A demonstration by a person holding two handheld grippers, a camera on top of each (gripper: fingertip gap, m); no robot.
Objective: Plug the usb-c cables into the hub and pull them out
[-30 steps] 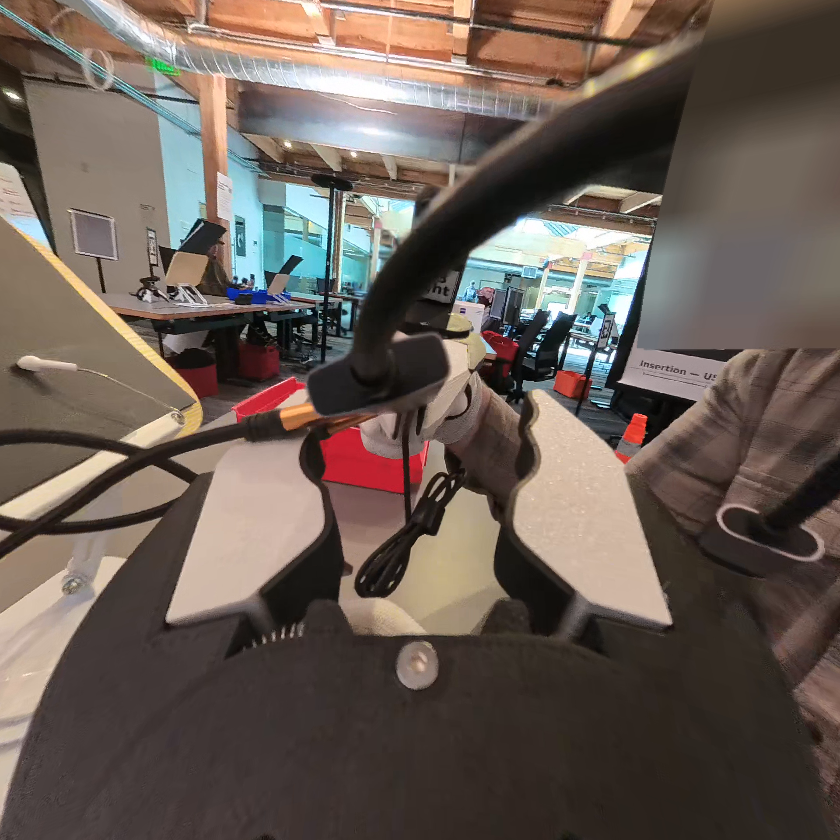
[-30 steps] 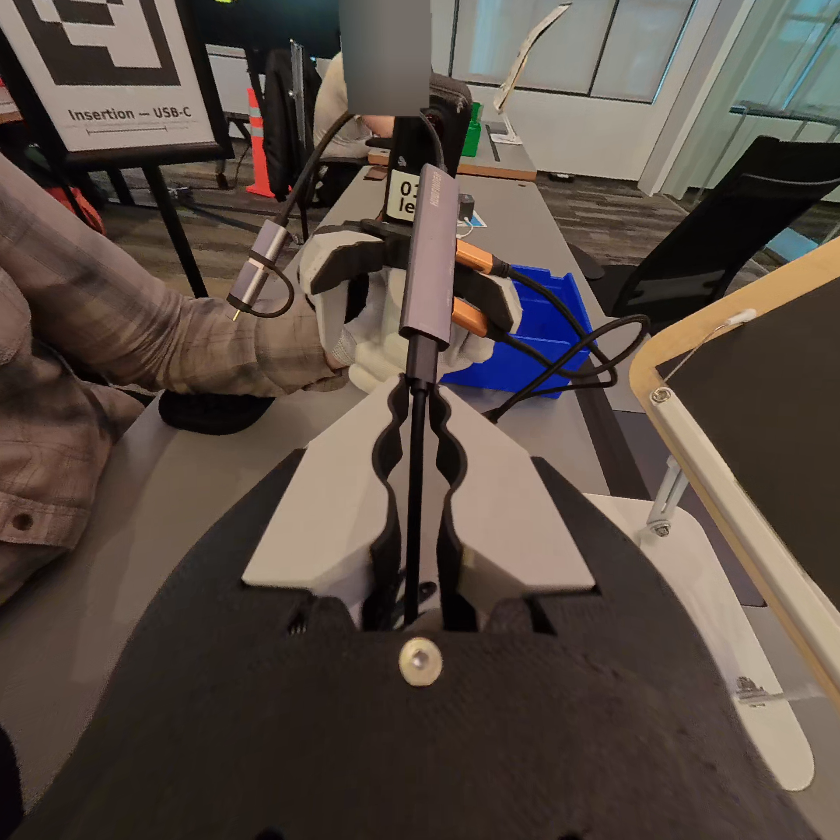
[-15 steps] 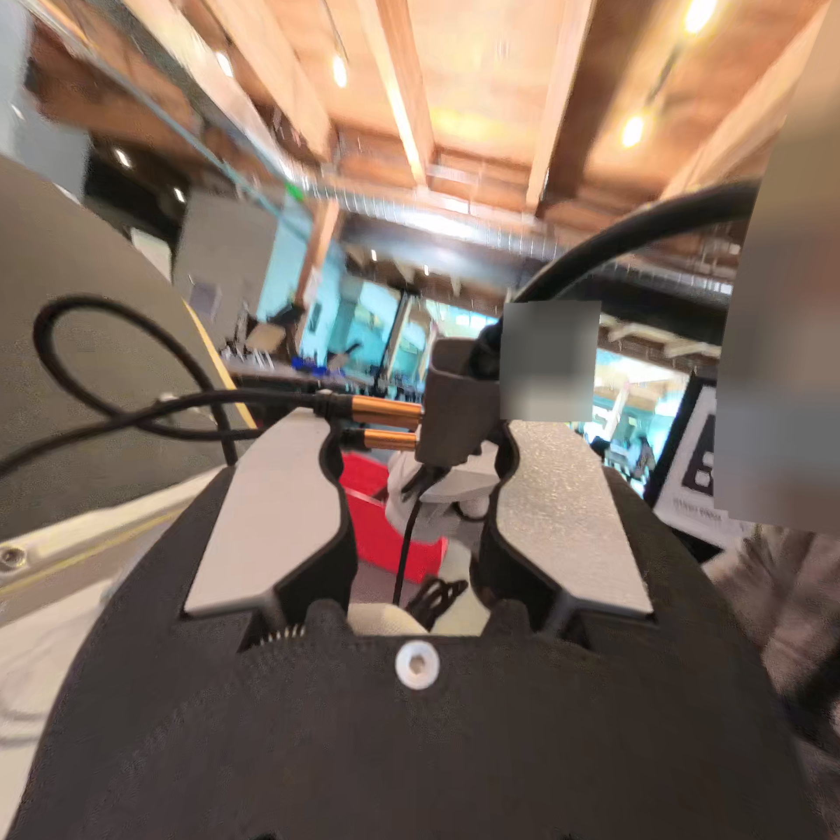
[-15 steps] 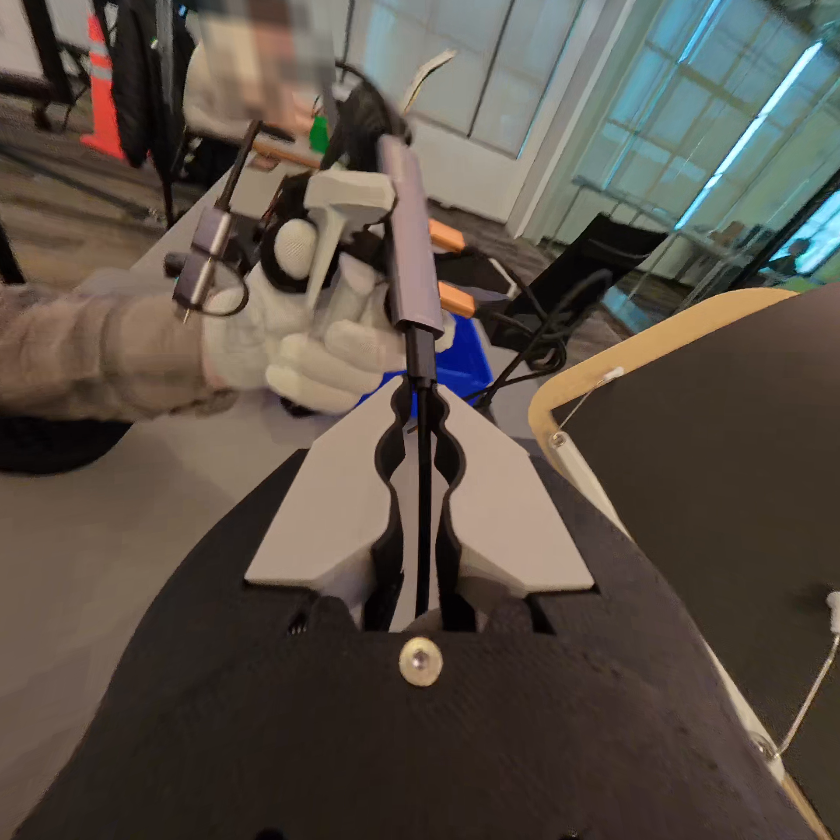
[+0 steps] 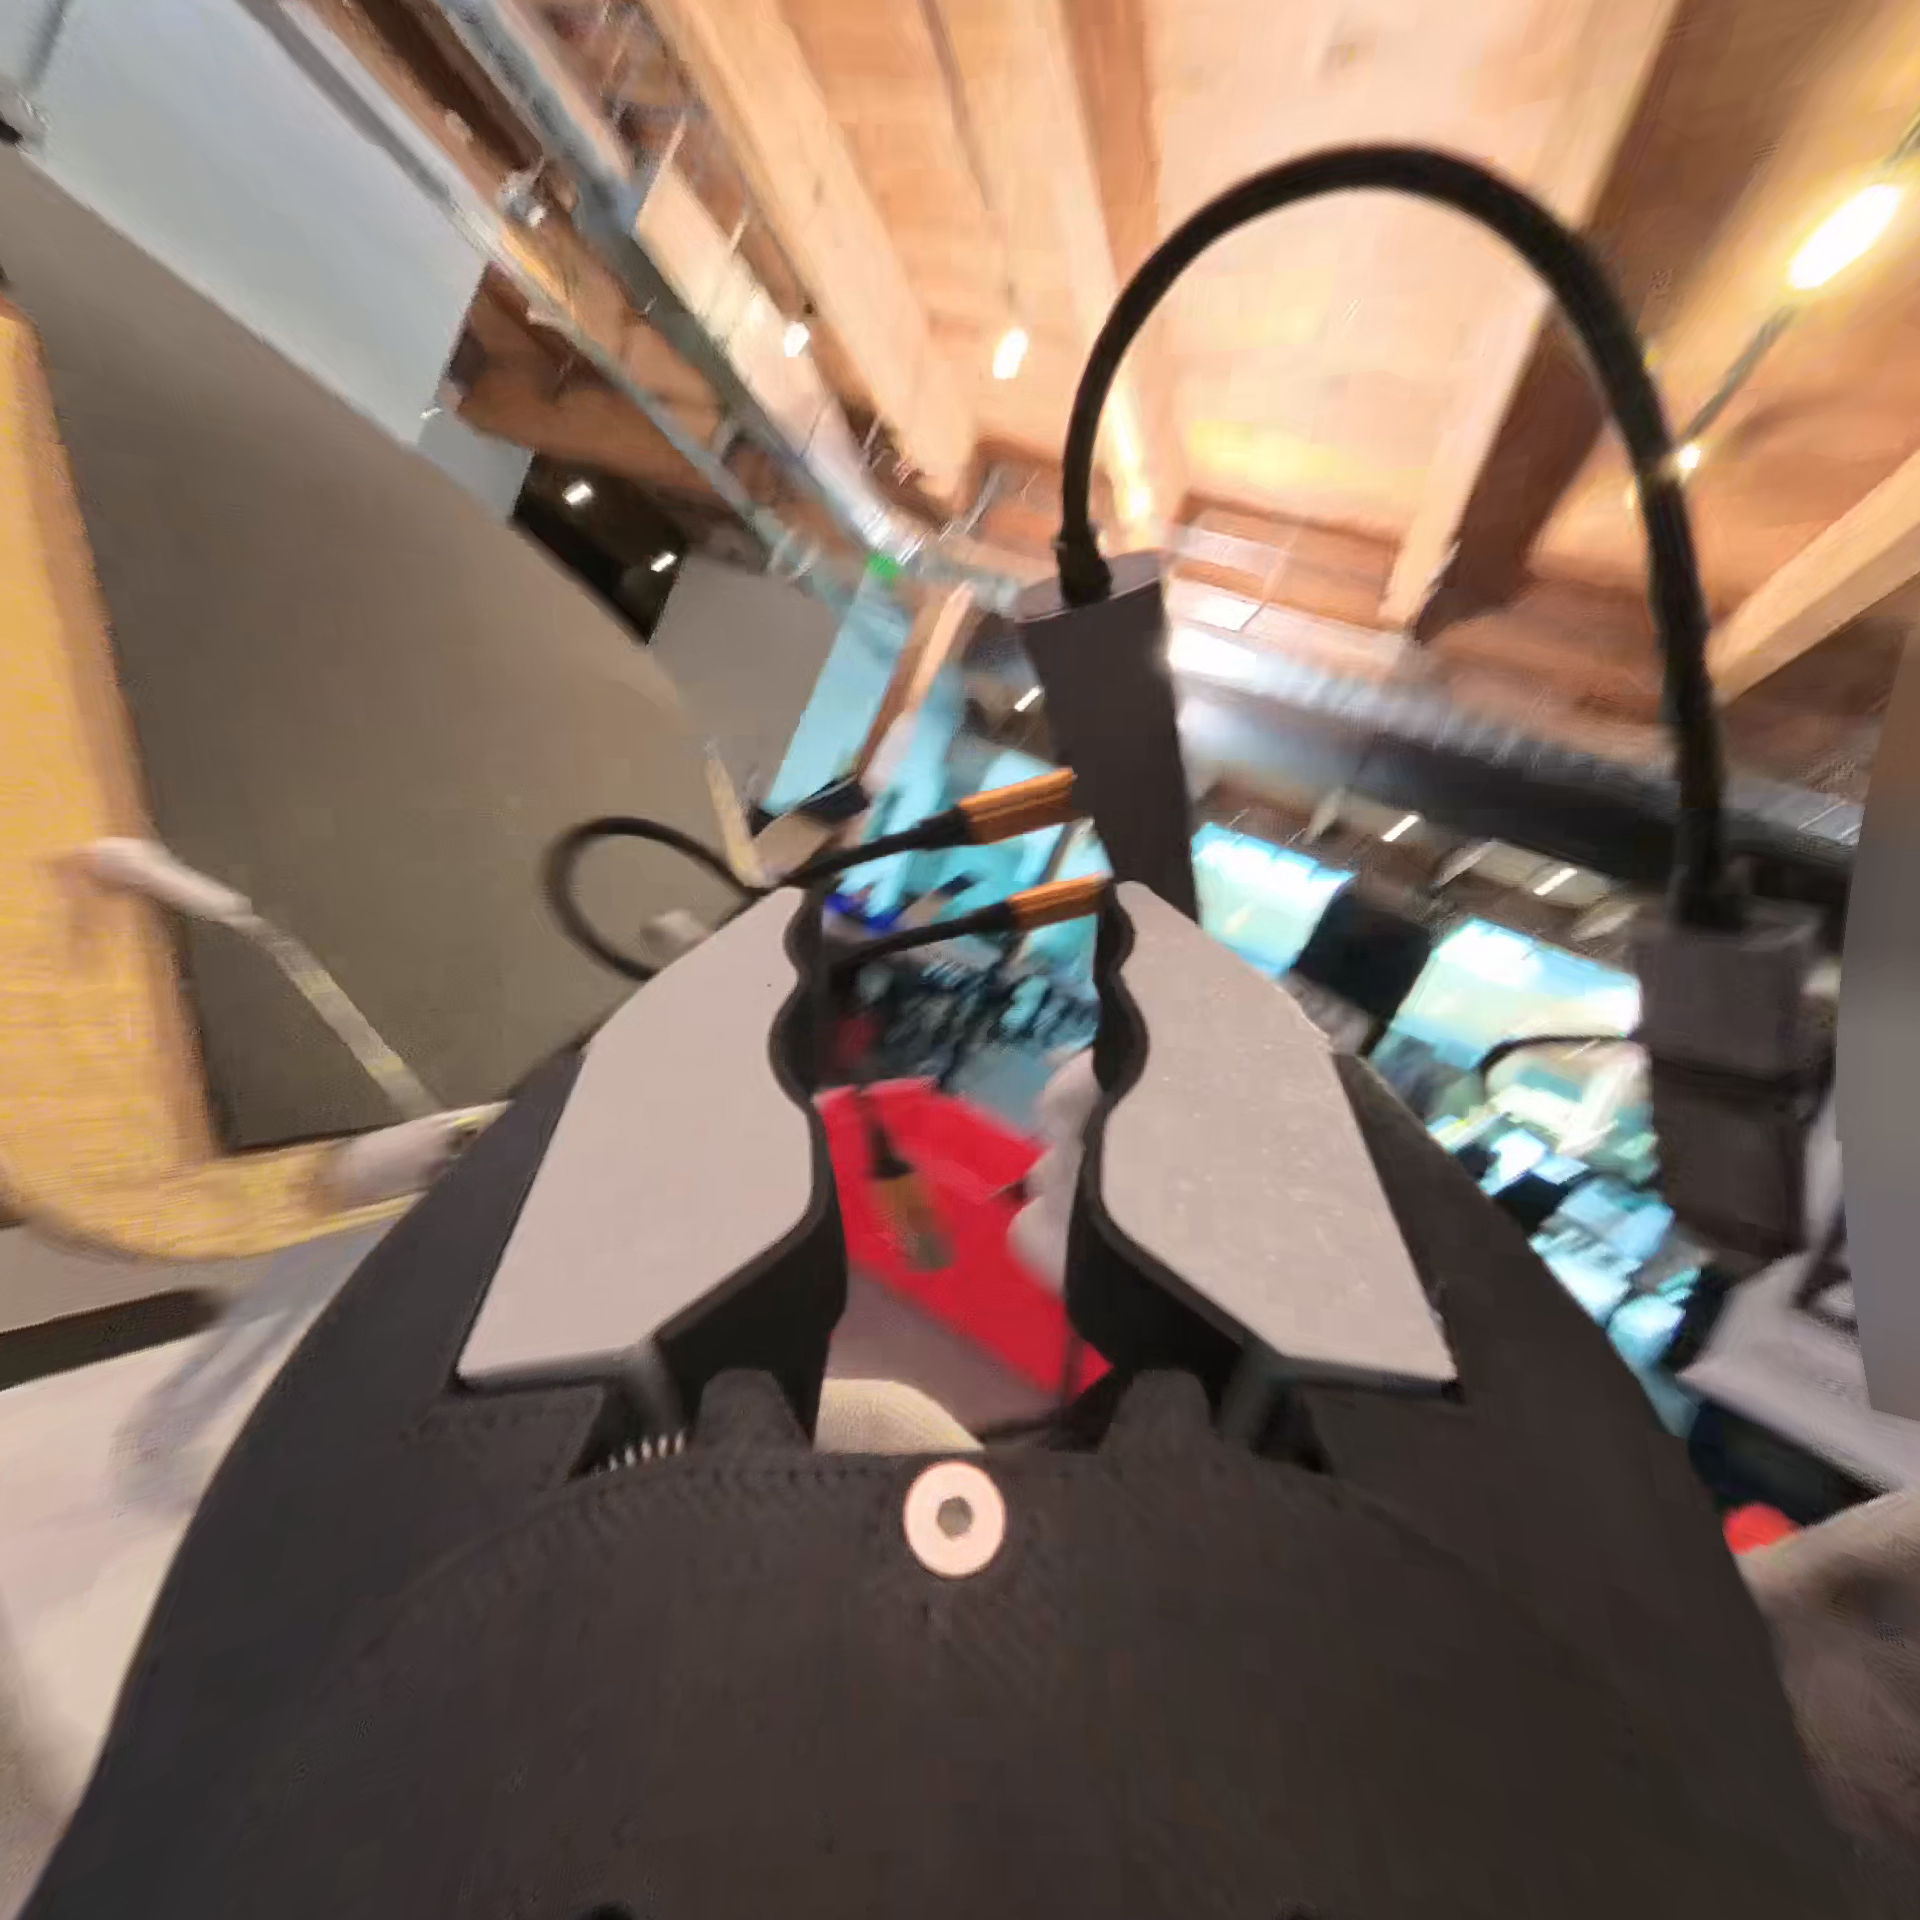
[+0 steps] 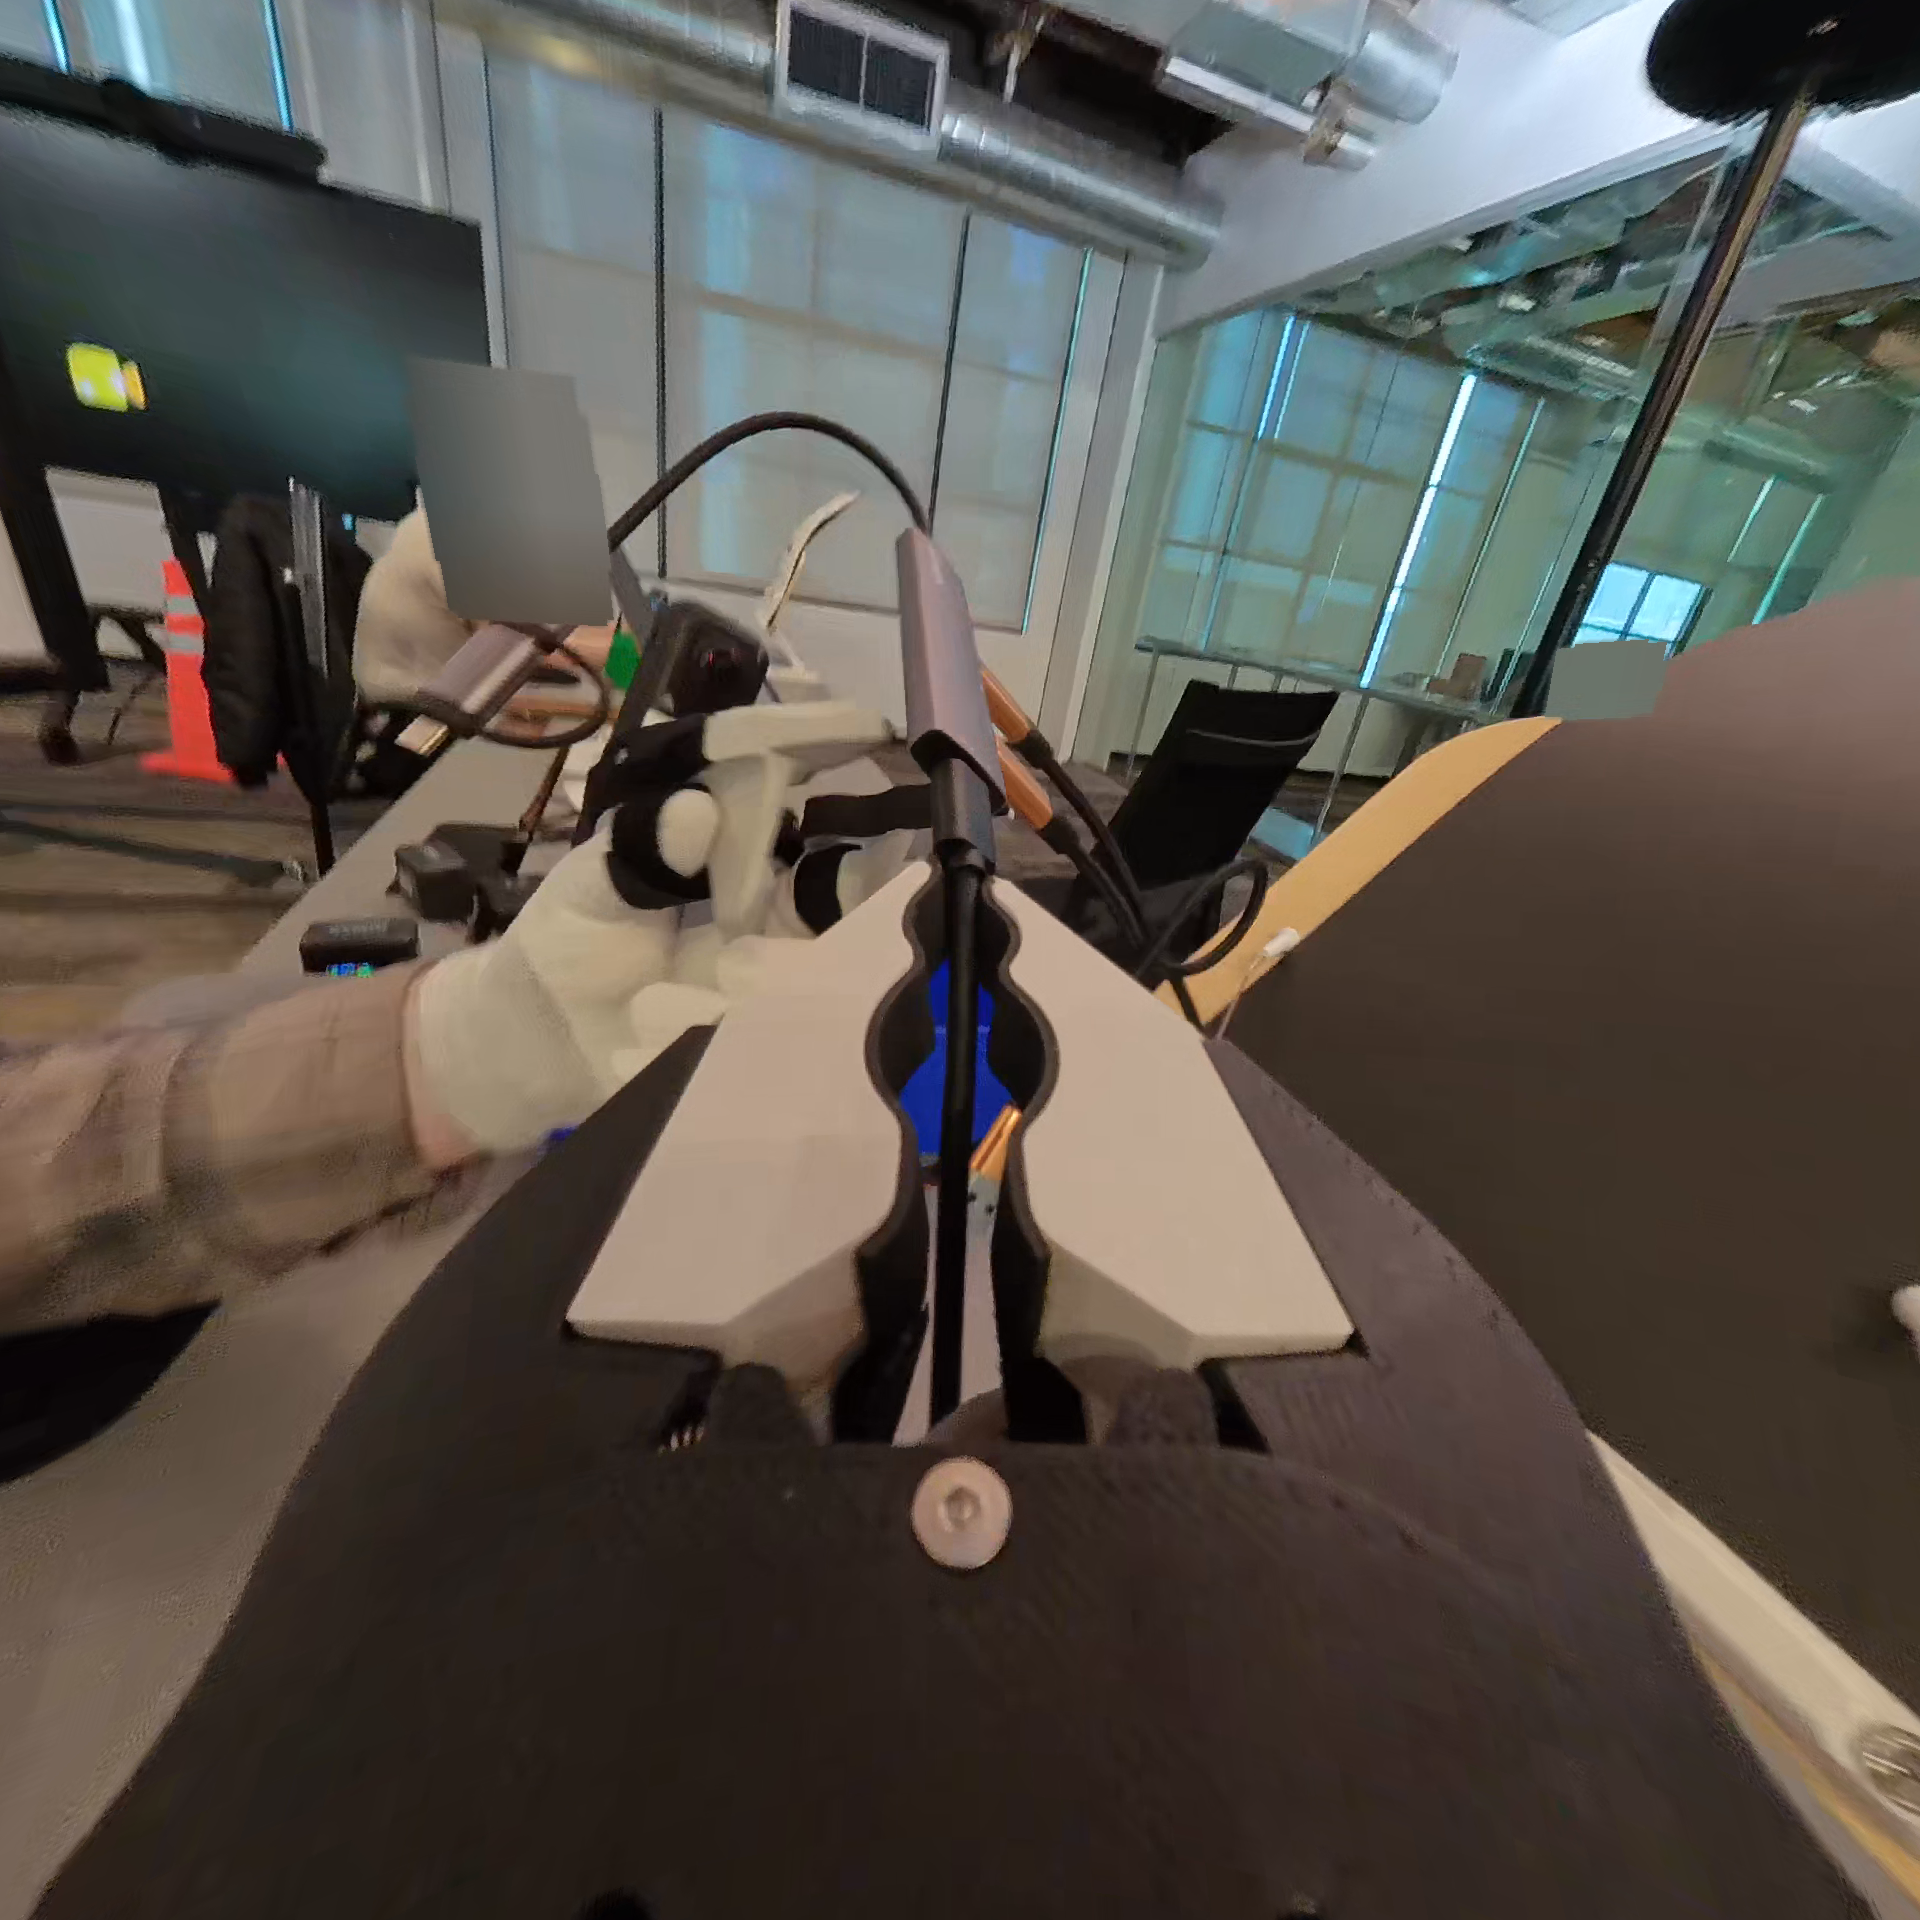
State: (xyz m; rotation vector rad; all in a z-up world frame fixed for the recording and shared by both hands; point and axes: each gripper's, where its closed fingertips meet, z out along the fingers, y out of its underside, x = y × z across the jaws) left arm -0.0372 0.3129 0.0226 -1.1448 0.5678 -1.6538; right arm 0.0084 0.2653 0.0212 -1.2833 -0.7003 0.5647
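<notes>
So the right gripper [image 6: 961,914] has its two white fingers pinched down on the thin black lead [image 6: 954,1143] that comes out of the bottom of the slim grey metal usb hub [image 6: 940,665], and the hub sticks up tilted just past the fingertips, held in the air. Two usb-c cables with orange-copper plug sleeves [image 6: 1013,743] sit plugged into the hub's right side, their black cords dropping down toward the tan-edged dark board [image 6: 1621,935] on the right. A third orange-sleeved plug [image 6: 992,1153] is visible down in the gap between the fingers, lying loose in the blue bin [image 6: 940,1049] below. The left gripper [image 5: 961,914] is parted a moderate way with nothing between its grey fingers, its tips right beside the hub [image 5: 1117,748] and the lower of the two orange plugs [image 5: 1055,899]. It's held in a white-gloved hand [image 6: 561,997] with a plaid sleeve. A red bin [image 5: 966,1195] shows between the left fingers, pretty blurry.
</notes>
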